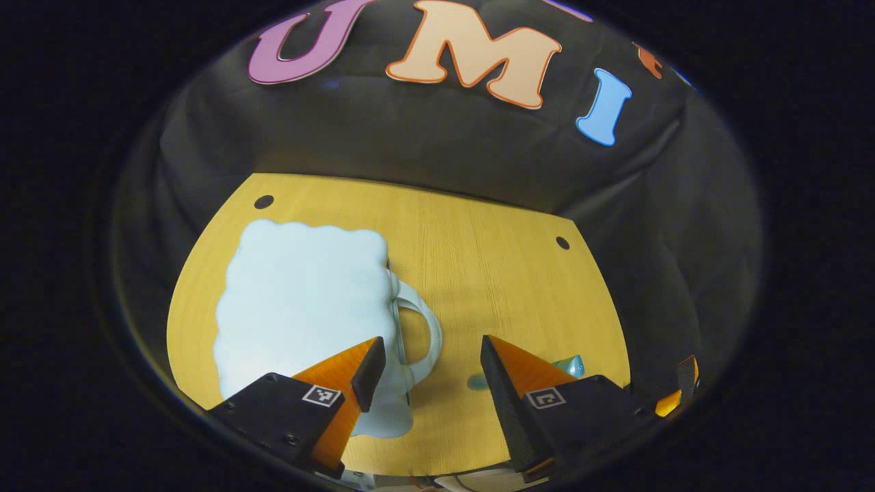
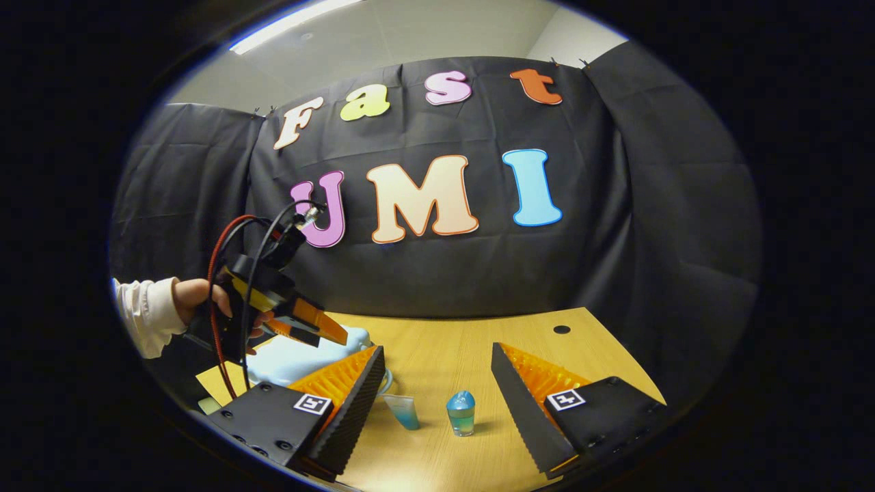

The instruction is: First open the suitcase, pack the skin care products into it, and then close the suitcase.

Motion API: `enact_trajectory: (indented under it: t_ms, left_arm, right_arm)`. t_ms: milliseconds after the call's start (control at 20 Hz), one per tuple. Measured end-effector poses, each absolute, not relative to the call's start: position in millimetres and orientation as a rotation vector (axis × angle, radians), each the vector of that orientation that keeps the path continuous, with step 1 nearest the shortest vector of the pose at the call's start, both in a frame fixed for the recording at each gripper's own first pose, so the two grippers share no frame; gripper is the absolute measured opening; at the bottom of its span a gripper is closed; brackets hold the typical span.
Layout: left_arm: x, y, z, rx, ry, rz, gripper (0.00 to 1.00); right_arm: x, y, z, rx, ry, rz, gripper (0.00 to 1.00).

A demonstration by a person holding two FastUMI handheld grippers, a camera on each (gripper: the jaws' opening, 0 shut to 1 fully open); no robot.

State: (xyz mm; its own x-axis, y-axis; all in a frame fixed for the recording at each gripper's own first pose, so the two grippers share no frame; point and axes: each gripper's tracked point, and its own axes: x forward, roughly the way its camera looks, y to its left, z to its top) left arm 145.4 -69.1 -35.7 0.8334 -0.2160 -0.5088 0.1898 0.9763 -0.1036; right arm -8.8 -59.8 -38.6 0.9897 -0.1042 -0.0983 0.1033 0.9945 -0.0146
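The suitcase (image 1: 304, 307) lies flat and closed on the wooden surface (image 1: 492, 273), its pale blue shell facing up and its handle (image 1: 420, 328) looped out on the side toward the middle of the surface. Your left hand-held gripper (image 1: 432, 365) hangs above it with its fingers spread wide and nothing between them; in the left gripper view one fingertip sits over the suitcase's edge beside the handle, while the other is over bare wood clear of the suitcase. In the right gripper view you can see that same left hand-held gripper (image 2: 311, 326) in the air over the suitcase (image 2: 301, 359), held by your hand (image 2: 205, 301) in a light sleeve (image 2: 147, 311), with red and black cables (image 2: 229, 273) looping from its back.

Your right hand-held gripper (image 2: 437, 372) is also spread apart and holds nothing, low over the surface (image 2: 444, 335) on the handle side of the suitcase. Between its fingers, farther out, stand two skin care products: a small blue bottle with a domed cap (image 2: 461, 413), upright, and a blue tube (image 2: 403, 411) leaning, nearer the suitcase. Both rest on the wood outside the suitcase, apart from each other. In the left gripper view the small bottle (image 1: 571, 365) peeks out behind the finger farther from the suitcase. You cannot tell what the suitcase holds, since its lid is down.
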Motion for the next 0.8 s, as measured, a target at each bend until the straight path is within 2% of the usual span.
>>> enact_trajectory:
  t_ms: [100,150,200,350,400,500,550,600,650,800]
  left_arm:
    - [157,-77,-46,-0.059,0.622,-0.222,0.81]
    - [164,-78,-50,-0.056,0.656,-0.216,0.84]
    - [172,-77,-55,-0.051,0.686,-0.204,0.78]
    - [190,-83,-69,-0.059,0.786,-0.181,0.75]
    - [195,-88,-75,-0.069,0.819,-0.179,0.71]
    - [205,-89,-88,-0.06,0.877,-0.155,0.7]
    - [210,-89,-94,-0.053,0.898,-0.14,0.73]
    - [215,-91,-99,-0.051,0.916,-0.131,0.61]
    - [219,-90,-104,-0.043,0.938,-0.118,0.59]
    - [223,-87,-119,-0.027,1.004,-0.092,0.52]
  right_arm:
    - [-9,-64,-40,0.004,0.104,-0.11,0.98]
    - [-9,-66,-42,0.008,0.108,-0.112,0.98]
    - [-8,-69,-45,0.01,0.111,-0.116,0.98]
    - [-5,-76,-49,0.012,0.122,-0.125,0.98]
    - [-4,-77,-52,0.012,0.127,-0.127,0.98]
    - [-2,-81,-54,0.011,0.132,-0.13,0.98]
    - [-2,-82,-55,0.012,0.136,-0.131,0.98]
    - [-2,-83,-56,0.012,0.139,-0.131,0.98]
    - [-2,-84,-57,0.011,0.141,-0.133,0.96]
    - [-2,-88,-61,0.014,0.153,-0.133,0.98]
